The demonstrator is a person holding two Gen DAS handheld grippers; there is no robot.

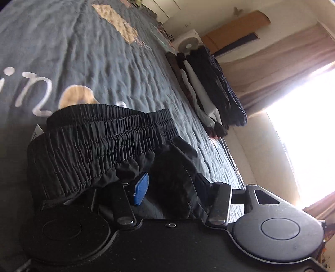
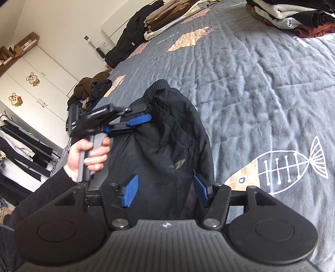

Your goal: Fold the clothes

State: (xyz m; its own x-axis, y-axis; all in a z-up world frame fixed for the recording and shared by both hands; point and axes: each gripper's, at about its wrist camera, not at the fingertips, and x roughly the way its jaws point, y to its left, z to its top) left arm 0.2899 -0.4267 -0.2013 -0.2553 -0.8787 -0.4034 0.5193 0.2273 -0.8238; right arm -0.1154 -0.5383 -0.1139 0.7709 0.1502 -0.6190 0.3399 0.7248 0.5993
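Note:
A black garment [image 2: 173, 142] with a ribbed elastic waistband [image 1: 100, 134] lies bunched on the grey fish-print bedspread [image 2: 261, 94]. My left gripper [image 1: 171, 186] is shut on a thick fold of it just under the waistband. Only one blue pad [image 1: 141, 189] shows; cloth hides the other. In the right wrist view a hand [image 2: 90, 152] holds that left gripper [image 2: 144, 116] at the garment's left edge, which is raised. My right gripper [image 2: 165, 190] stands open at the near end, the black cloth running between its blue pads [image 2: 130, 190] without being pinched.
Folded stacks sit at the bed's far right [image 2: 293, 18] and far edge [image 2: 167, 18], beside a black jacket [image 2: 129, 41] and a brown heap [image 2: 90, 90]. A white wardrobe [image 2: 31, 83] and hanging clothes [image 2: 21, 146] stand left. A bright window [image 1: 309, 136] is beyond the bed.

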